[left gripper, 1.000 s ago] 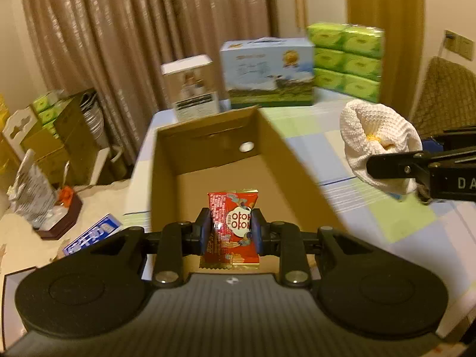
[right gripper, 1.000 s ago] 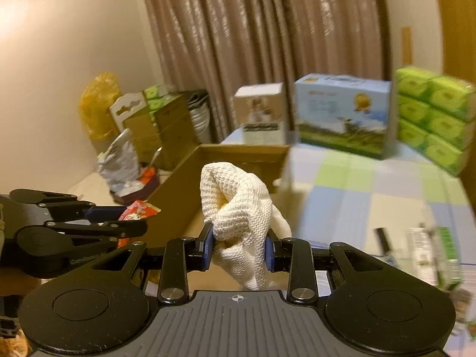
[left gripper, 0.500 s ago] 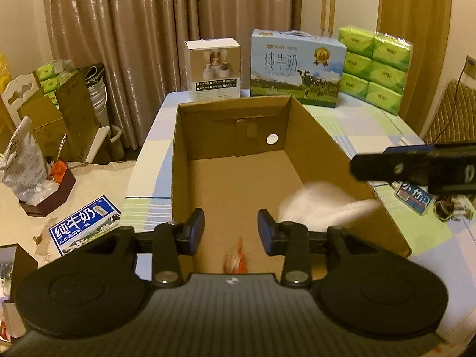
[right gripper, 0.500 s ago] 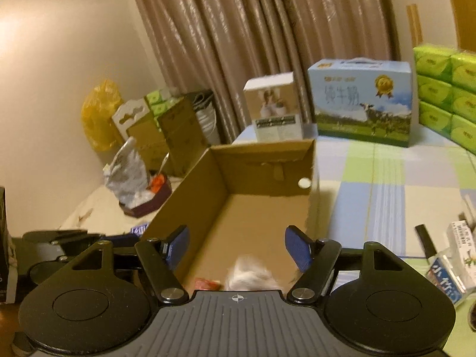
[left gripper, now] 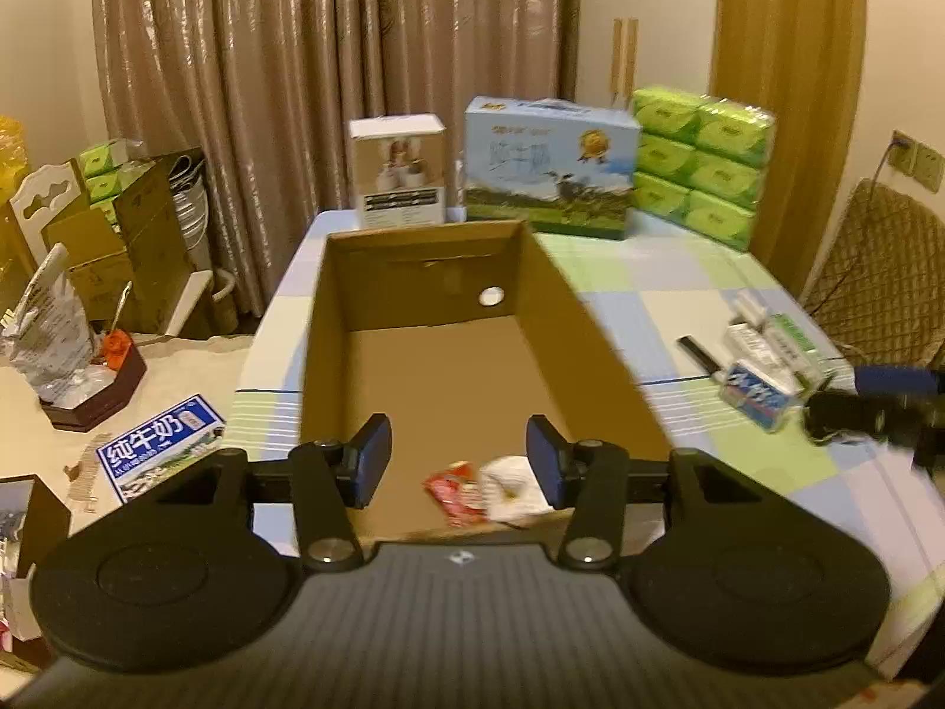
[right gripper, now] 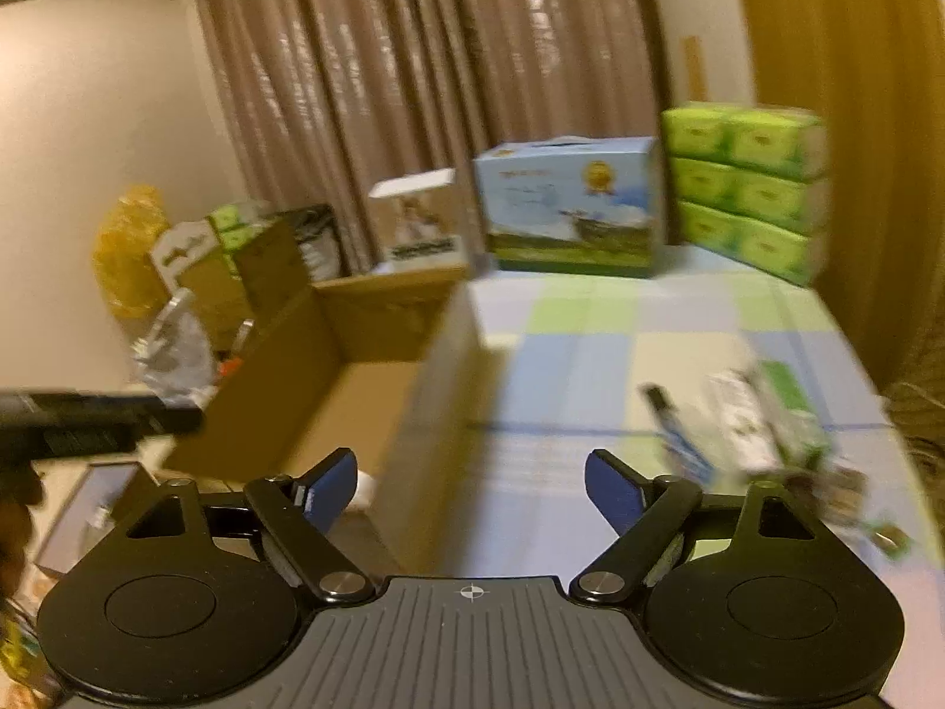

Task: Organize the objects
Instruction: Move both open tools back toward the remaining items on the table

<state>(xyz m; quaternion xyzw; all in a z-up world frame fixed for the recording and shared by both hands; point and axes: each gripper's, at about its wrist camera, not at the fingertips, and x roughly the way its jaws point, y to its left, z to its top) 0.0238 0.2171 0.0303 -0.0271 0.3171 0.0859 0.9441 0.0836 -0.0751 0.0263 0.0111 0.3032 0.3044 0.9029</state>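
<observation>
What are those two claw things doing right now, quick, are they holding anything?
Left gripper: fingers opening, empty; the red snack packet and white knitted cloth lie in the brown cardboard box.
Right gripper: fingers opening wide, holding nothing.

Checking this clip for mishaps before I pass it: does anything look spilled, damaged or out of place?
Nothing stands out. The red snack packet and white cloth lie loosely at the near end of the cardboard box, under the opening, empty left gripper. The right gripper, also opening, is empty. Remaining small items sit on the tablecloth.
</observation>
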